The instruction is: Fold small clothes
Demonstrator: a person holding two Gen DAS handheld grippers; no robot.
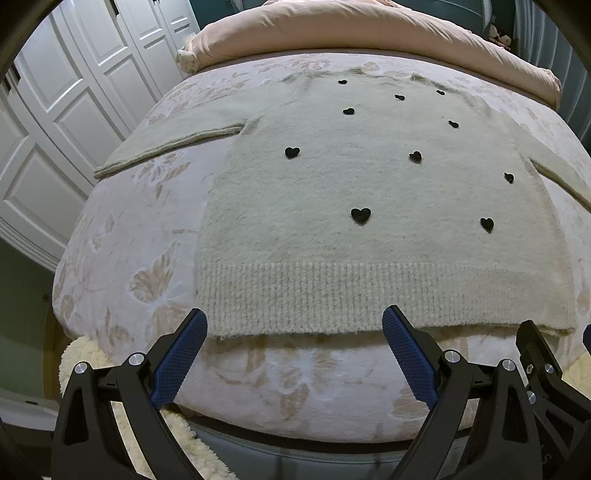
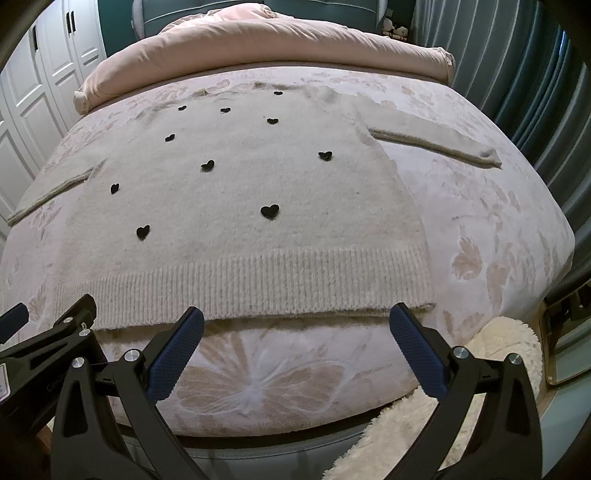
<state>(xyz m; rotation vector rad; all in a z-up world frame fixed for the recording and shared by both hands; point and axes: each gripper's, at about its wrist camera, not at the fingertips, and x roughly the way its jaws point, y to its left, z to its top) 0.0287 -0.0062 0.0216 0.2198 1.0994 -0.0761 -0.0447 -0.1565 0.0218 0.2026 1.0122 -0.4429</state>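
Note:
A cream knit sweater (image 1: 332, 184) with several black hearts lies flat, front up, on the bed, both sleeves spread out to the sides; it also shows in the right wrist view (image 2: 240, 206). Its ribbed hem (image 1: 332, 299) faces me near the bed's front edge. My left gripper (image 1: 295, 332) is open and empty, just short of the left half of the hem. My right gripper (image 2: 295, 328) is open and empty, just short of the right half of the hem (image 2: 258, 280). The right gripper's finger (image 1: 535, 347) shows at the right edge of the left wrist view.
The bed has a pale floral cover (image 1: 118, 258), also in the right wrist view (image 2: 498, 229). A pink duvet (image 1: 351, 33) is piled at the far end. White wardrobe doors (image 1: 55, 110) stand left. A fluffy cream rug (image 2: 498, 354) lies on the floor by the bed's front.

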